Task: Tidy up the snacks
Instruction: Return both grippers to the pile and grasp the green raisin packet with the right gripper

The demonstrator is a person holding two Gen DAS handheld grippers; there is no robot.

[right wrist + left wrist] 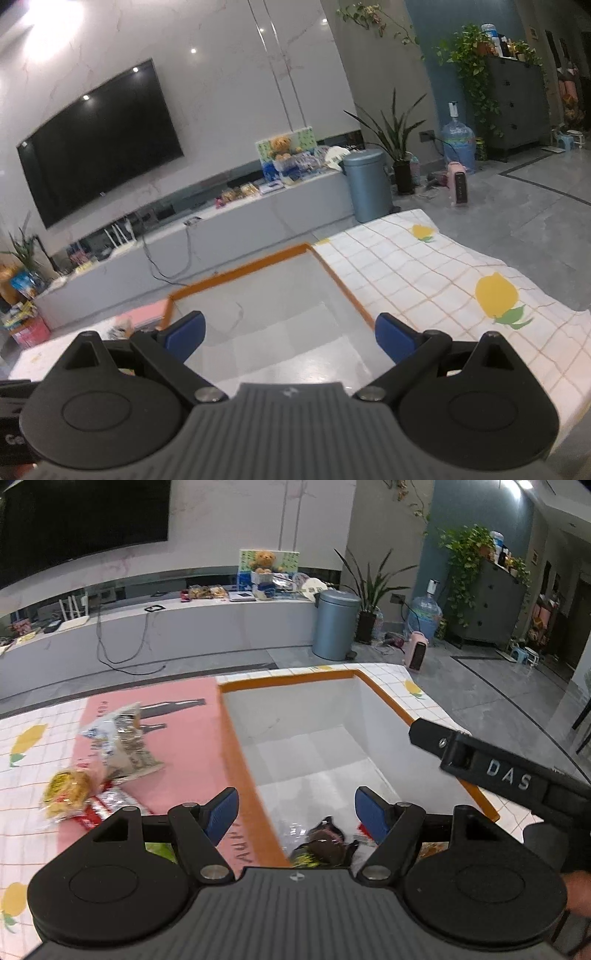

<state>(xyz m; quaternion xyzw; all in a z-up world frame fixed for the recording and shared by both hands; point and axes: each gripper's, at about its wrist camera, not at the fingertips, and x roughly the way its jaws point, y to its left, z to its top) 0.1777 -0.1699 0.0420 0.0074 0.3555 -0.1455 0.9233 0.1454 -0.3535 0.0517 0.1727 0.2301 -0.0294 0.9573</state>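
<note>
Two snack packets [325,843] are lying half hidden under your left gripper [295,814], inside the white box [295,716]; its jaws are standing open, gripping nothing. "DAS" is showing on your right gripper [290,334], also open, hovering empty over the box. Wrapper print is staying unreadable.

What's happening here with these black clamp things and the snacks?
A person is sorting snacks into a white bin with an orange rim, using a handheld gripper in each hand. The left gripper is open above a dark packet lying in the bin. The right gripper is open and empty. Several packets wait on the pink mat.
</note>
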